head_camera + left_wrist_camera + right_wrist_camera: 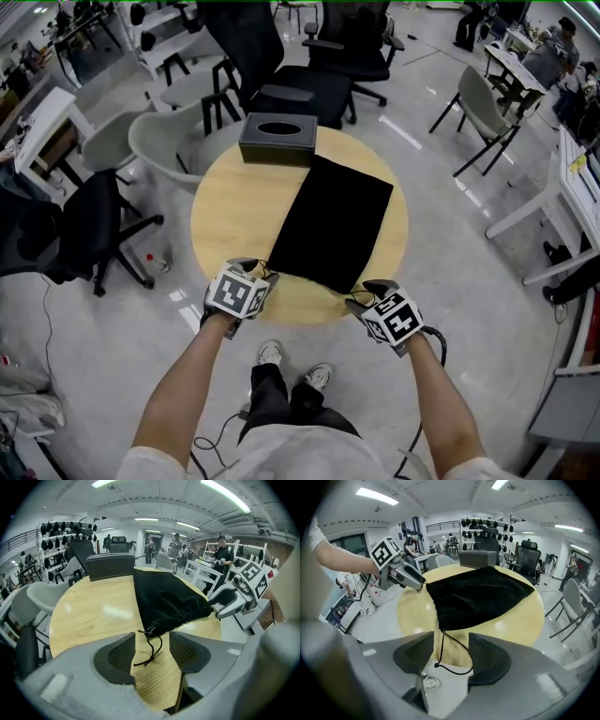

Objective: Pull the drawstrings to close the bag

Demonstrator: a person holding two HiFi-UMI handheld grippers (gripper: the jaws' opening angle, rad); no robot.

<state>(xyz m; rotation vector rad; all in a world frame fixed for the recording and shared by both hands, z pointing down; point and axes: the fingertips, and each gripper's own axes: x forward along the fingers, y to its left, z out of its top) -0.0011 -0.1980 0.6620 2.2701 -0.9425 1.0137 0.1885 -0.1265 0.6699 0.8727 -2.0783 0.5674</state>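
1. The bag [330, 223] lay flat on the tabletop [225, 220], its mouth at the near edge.
2. My left gripper [152, 656] and right gripper [443, 657] held nothing, jaws wide apart, each framing a loose drawstring [150, 646].
3. I judged it best to pinch each cord near the mouth, then pull outward evenly.
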